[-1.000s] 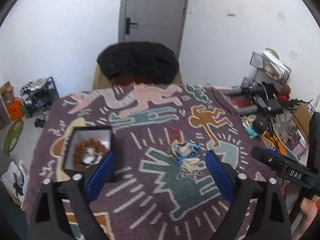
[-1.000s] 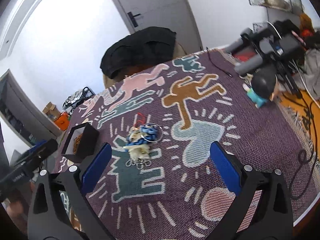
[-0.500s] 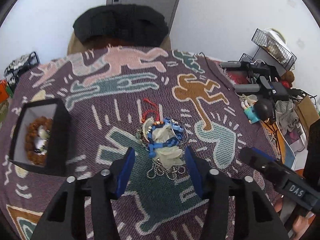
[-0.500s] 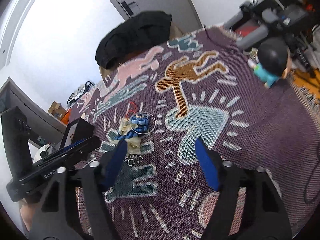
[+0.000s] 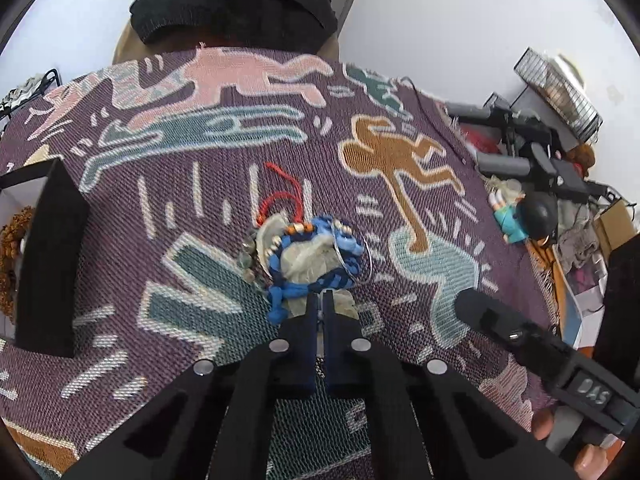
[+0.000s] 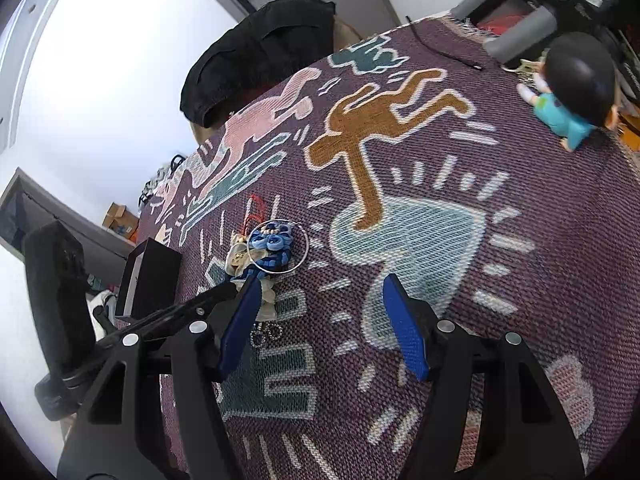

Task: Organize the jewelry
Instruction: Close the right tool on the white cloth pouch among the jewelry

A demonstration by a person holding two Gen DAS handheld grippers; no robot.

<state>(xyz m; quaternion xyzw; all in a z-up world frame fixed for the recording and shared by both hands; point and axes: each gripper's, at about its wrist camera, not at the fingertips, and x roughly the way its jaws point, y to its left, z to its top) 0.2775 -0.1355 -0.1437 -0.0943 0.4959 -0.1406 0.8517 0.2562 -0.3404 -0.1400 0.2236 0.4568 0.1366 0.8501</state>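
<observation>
The left gripper (image 5: 319,300) has just closed its blue jaws at the near edge of the tangled heap of blue cord, beads and pale pendants (image 5: 308,258) lying mid-blanket; whether they pinch a strand I cannot tell, so the sorting is probably just beginning. The right gripper (image 6: 320,320) has narrowed to half-open, empty, just beside the heap. One black open box (image 5: 48,256) holding one brown bead bracelet (image 5: 10,252) waits left on the patterned woven blanket (image 5: 400,216).

A heap of jewelry (image 5: 308,256) lies in the middle of the blanket (image 5: 160,360) on the table. An open box (image 5: 48,256) sits well to its left with beads (image 5: 10,256) inside. A toy doll (image 5: 524,220) lies far right, near the edge. A chair (image 5: 236,4) stands behind the table.
</observation>
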